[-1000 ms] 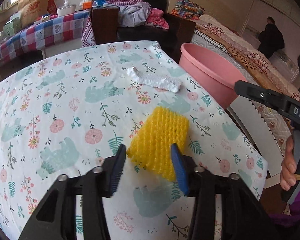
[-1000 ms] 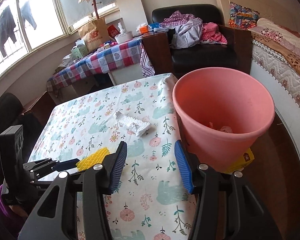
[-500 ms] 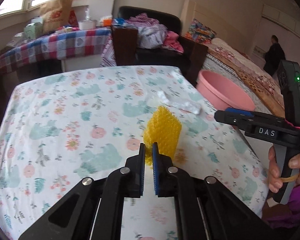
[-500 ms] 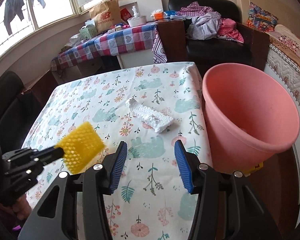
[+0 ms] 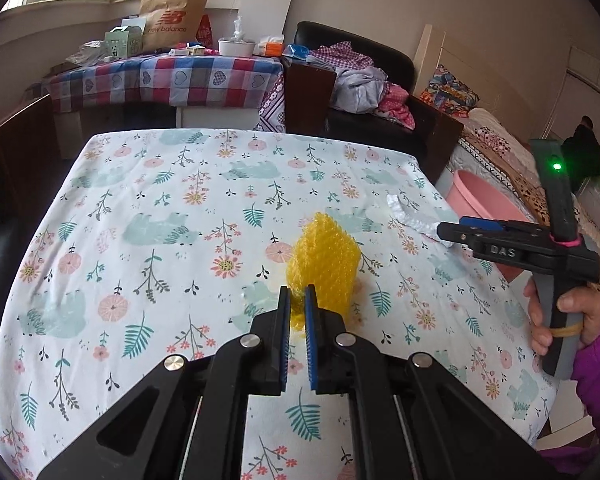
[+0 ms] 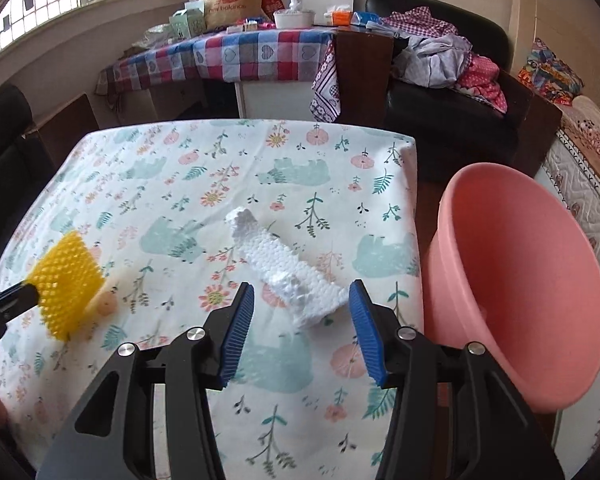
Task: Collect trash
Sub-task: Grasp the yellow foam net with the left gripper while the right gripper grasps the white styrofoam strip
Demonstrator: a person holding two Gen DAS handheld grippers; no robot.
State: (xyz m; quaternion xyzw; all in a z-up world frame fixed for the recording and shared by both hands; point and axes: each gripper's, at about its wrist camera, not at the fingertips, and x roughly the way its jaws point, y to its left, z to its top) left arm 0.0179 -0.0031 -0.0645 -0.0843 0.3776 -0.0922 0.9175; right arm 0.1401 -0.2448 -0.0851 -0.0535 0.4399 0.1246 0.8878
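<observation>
The left gripper (image 5: pixel 296 312) is clamped on one edge of a yellow foam net (image 5: pixel 324 256) and holds it up off the cloth, near the table's left edge in the right wrist view; its jaws have just been closing on that net. The right gripper (image 6: pixel 300 320) stands about half open with nothing pinched, its blue pads either side of the near end of a white foam net (image 6: pixel 284 272).

The table (image 5: pixel 148 216) wears a pale cloth printed with flowers, ferns and teal bears. The white net lies on it toward the right edge, slanting away from the gripper. Just off that edge stands a pink bucket (image 6: pixel 516 292), well below the tabletop's level; its bottom cannot be made out. Beyond are a checked-cloth side table (image 6: pixel 228 56) crowded with a paper bag and boxes, a black armchair (image 6: pixel 440 80) heaped with clothes, and a bed.

A hand (image 5: pixel 560 320) in a purple sleeve grips the right tool's handle, angled downward over the table's right edge.
</observation>
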